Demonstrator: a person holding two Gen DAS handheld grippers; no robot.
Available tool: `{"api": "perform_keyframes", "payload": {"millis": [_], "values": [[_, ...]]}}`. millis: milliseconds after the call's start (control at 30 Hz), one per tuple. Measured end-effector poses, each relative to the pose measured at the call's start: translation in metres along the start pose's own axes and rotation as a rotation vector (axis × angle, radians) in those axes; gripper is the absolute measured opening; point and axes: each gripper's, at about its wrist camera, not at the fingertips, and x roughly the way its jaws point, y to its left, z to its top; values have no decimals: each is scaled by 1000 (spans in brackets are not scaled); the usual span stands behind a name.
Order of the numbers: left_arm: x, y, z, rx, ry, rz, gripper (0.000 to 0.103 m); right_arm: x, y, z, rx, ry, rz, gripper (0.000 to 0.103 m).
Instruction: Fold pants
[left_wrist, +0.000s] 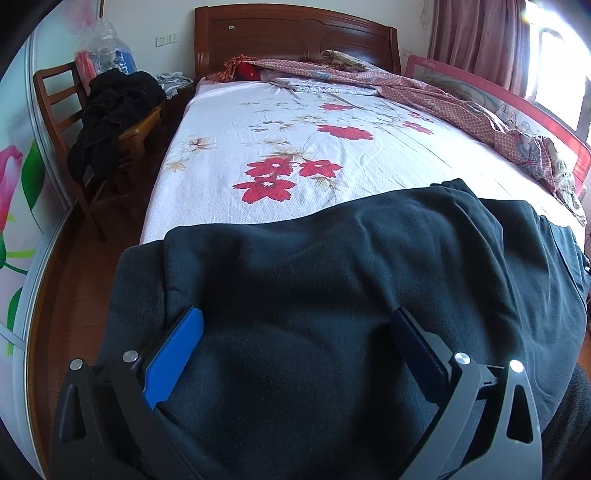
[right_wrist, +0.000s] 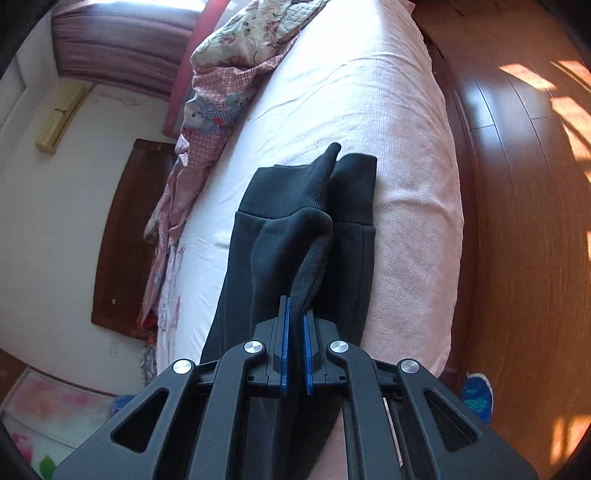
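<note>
Dark pants (left_wrist: 332, 280) lie across the near end of a bed with a floral sheet (left_wrist: 280, 155). My left gripper (left_wrist: 295, 321) is open, its blue pads (left_wrist: 173, 354) spread wide and resting on the pants fabric. In the right wrist view the pants (right_wrist: 258, 229) lie lengthwise on the bed (right_wrist: 406, 184), ribbed cuffs (right_wrist: 354, 181) at the far end. My right gripper (right_wrist: 295, 321) is shut on a raised fold of the pants fabric (right_wrist: 314, 254), lifting it off the layer beneath.
A wooden headboard (left_wrist: 295, 40) stands at the far end. A crumpled pink quilt (left_wrist: 461, 103) lies along the bed's right side by a red rail (left_wrist: 535, 122). A chair with dark clothes (left_wrist: 110, 110) stands left of the bed. Wooden floor (right_wrist: 524, 221) lies beyond the bed's edge.
</note>
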Motion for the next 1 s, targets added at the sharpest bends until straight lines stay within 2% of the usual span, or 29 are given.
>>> {"api": "perform_keyframes", "payload": {"millis": [67,100,133,233,300,333,367,400,467,500,600,667,733,833,900,933,1000], "values": [[0,0,0,0,-1,0,101,4,-8,1,22,15,19,5],[0,0,0,1,-1,2,101,9,-16,2,26,36,-28,5],[0,0,0,1,0,3,101,16,-23,1,58,52,-30,5],[-1,0,0,2,0,4,101,18,-46,0,165,75,41,7],[-1,0,0,1,0,4,101,6,-41,1,166,77,6,17],[-1,0,0,1,-1,5,101,-6,-35,0,154,56,-73,41],[-1,0,0,1,-1,5,101,-20,-28,-2,130,20,-99,54],[-1,0,0,1,-1,5,101,-33,-19,-6,92,1,-78,54],[-2,1,1,-4,3,8,101,-47,9,-18,-35,22,-54,54],[-4,0,0,-8,5,8,101,-47,29,-27,-124,64,-17,54],[-19,4,0,-43,8,-18,101,-26,109,-73,-401,274,99,54],[-32,7,0,-73,-2,-60,101,-2,168,-116,-563,421,189,54],[-47,11,2,-88,-44,-82,101,25,225,-162,-722,526,261,54],[-63,8,19,-52,-128,-100,101,70,300,-243,-932,703,312,54],[-63,4,34,-18,-161,-112,101,96,337,-297,-1073,805,309,60],[-55,3,42,2,-152,-107,101,105,350,-321,-1156,832,281,66],[-33,6,52,15,-93,-76,101,121,363,-365,-1296,902,222,66]]}}
